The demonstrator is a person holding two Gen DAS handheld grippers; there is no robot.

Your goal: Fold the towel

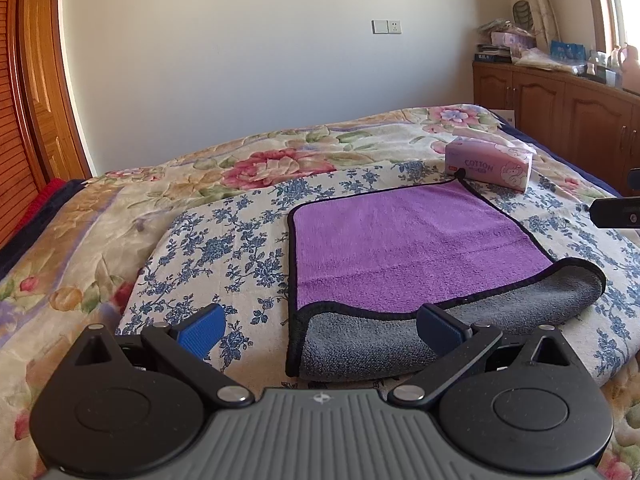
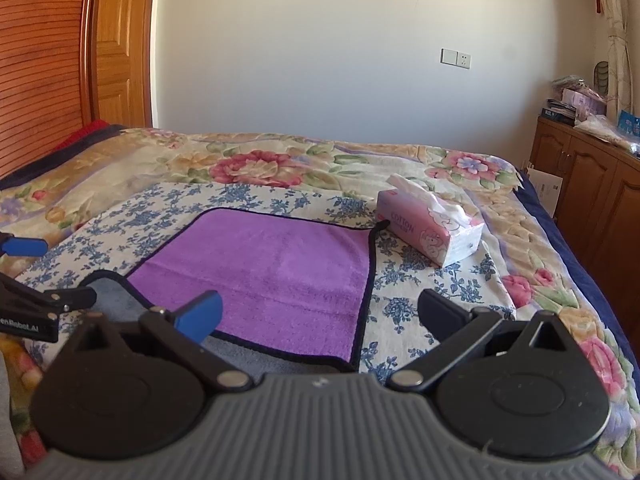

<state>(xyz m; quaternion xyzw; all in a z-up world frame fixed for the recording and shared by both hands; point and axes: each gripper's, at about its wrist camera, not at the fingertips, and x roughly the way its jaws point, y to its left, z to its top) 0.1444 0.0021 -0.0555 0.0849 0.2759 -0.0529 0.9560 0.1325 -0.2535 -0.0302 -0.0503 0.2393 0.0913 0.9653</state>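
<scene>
A purple towel [image 1: 404, 244] with a black hem lies on the blue-flowered cloth on the bed. Its grey underside [image 1: 400, 332] shows along the near edge, where a purple layer lies folded over it. My left gripper [image 1: 320, 326] is open and empty, just short of the towel's near left corner. In the right wrist view the towel [image 2: 280, 272] lies ahead. My right gripper [image 2: 320, 314] is open and empty above the towel's near right corner. The left gripper's fingers [image 2: 24, 246] show at the left edge of that view.
A pink tissue box [image 1: 490, 164] stands past the towel's far right corner, also in the right wrist view [image 2: 430, 226]. The blue-flowered cloth [image 1: 224, 248] lies on a floral bedspread [image 1: 80, 240]. A wooden cabinet [image 1: 560, 108] stands right, a wooden wardrobe [image 2: 60, 40] left.
</scene>
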